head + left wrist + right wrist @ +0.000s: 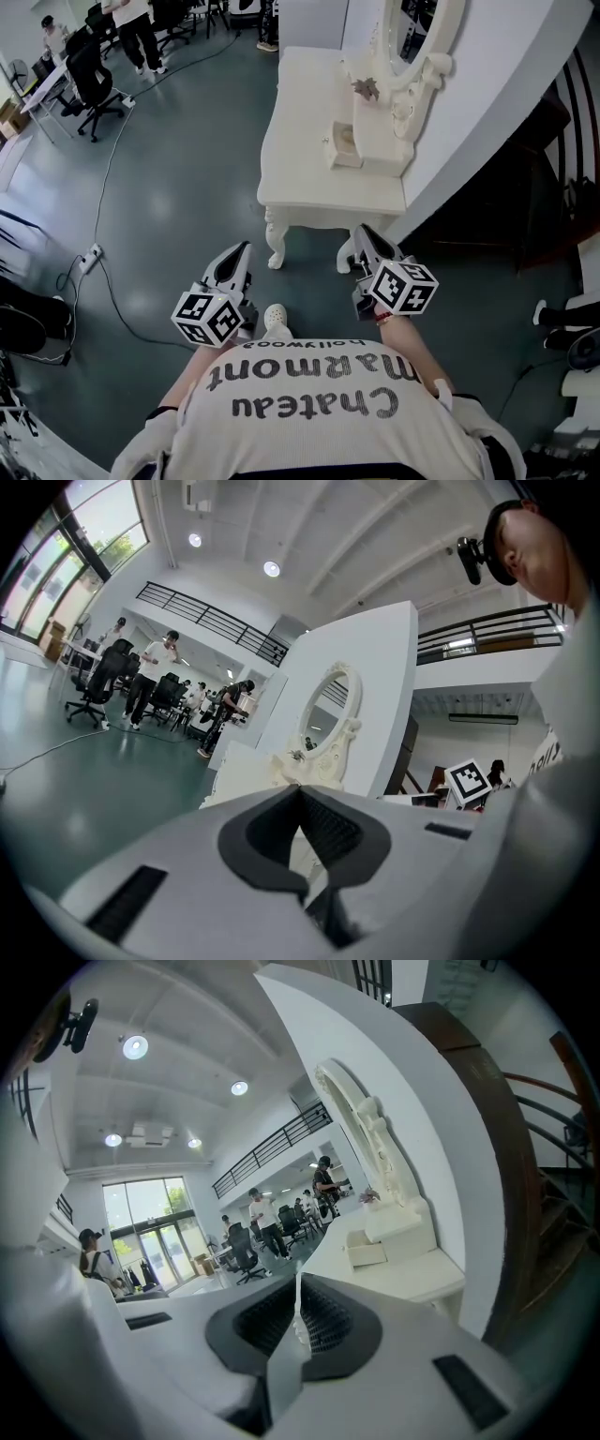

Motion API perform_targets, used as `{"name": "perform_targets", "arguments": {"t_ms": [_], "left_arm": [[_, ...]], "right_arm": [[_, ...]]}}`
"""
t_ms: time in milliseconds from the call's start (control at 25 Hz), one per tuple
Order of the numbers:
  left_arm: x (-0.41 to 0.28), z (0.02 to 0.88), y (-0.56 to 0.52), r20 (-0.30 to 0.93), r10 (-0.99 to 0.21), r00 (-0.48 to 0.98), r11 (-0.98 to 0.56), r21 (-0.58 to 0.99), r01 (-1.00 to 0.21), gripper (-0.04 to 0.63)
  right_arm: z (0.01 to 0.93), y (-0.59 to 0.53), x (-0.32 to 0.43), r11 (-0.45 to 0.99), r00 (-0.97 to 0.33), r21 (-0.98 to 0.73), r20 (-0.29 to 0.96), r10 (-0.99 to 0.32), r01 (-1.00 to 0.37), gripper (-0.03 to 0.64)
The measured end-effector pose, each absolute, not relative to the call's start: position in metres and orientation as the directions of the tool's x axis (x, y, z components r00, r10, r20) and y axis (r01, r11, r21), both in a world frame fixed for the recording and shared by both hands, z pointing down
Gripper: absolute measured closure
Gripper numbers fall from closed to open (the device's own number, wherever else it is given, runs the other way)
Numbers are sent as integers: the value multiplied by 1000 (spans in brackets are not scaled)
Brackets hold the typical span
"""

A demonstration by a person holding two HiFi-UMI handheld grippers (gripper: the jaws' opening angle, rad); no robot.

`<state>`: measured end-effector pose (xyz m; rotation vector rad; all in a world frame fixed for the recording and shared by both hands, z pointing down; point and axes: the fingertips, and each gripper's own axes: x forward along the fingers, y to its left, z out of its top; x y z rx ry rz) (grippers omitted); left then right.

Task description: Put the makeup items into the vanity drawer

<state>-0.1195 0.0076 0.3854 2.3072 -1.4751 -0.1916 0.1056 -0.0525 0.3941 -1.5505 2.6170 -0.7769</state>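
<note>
The white vanity (309,178) stands ahead of me against a white wall panel, with its oval mirror (412,37) at the back. A small drawer (343,147) in its upper box is pulled out; what lies inside is too small to tell. A brownish dried sprig (365,89) rests on top of that box. Both grippers hang low in front of the vanity, apart from it. My left gripper (242,249) is shut with nothing in it, pointing at the vanity (246,761). My right gripper (362,231) is shut and empty too, and the drawer (366,1251) shows beyond its tips.
The white wall panel (506,103) runs along the vanity's right side, with a dark staircase (562,141) behind it. A power strip and cable (91,258) lie on the green floor at left. Office chairs, desks and several people (136,33) fill the far left.
</note>
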Motion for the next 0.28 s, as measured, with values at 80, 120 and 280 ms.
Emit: {"name": "perform_targets", "arguments": {"t_ms": [80,120,280], "left_arm": [[-120,383,8,93,-896,435,-368,395,-842,588],[-120,382,8,93,-896,435,-368,396,-842,588],[-121,380,9,90,-896,434,-368,395,-842,588]], "right_arm": [[392,-51,106,390,-511,-413,242,-825,-823,577],[392,-51,106,390,-511,-412,241,-825,-823,577],[390,-49,106,390,-511,-409,243,-825,-825,577]]}}
